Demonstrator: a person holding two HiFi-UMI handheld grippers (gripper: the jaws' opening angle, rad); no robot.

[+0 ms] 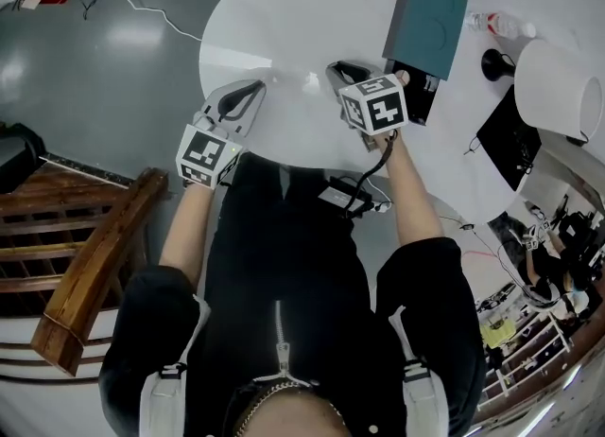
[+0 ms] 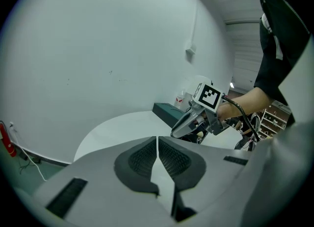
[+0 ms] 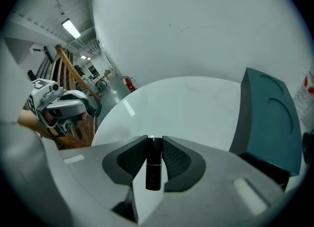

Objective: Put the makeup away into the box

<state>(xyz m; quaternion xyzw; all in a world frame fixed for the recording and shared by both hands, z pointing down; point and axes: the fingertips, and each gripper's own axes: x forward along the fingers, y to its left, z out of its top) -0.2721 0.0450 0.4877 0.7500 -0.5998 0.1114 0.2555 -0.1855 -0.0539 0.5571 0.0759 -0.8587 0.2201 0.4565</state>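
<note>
a round white table (image 1: 284, 9) filled the top of the head view. at its one o'clock edge stood the teal box (image 1: 425, 24), whose lid appeared raised over a dark base. the left gripper (image 1: 248, 93) hung over the table's seven o'clock edge with its jaws closed together and nothing between them. the right gripper (image 1: 340, 71) was near the table's middle, its pads clamped on a slim black lipstick tube (image 3: 153, 169) that stood roughly upright in the grip with its lower end below the pads. no other makeup showed on the tabletop.

the step in hand looked like the carry, with the lipstick picked up and not yet in the box. from the right gripper's own view the box sat at three o'clock, near but apart. the next move probably called for swinging the tube that way, bringing it over the dark base on the near side of the lid, and opening only once it was inside.

off the table, a wooden railing (image 1: 95, 274) ran at eight o'clock of the head view and a large white cylinder (image 1: 558, 90) lay at three o'clock. a clear bottle (image 1: 492, 23) and a small black object (image 1: 493, 66) sat just beyond the box. none of these lay between tube and box. the upright lid seemed the only thing likely to be knocked.
</note>
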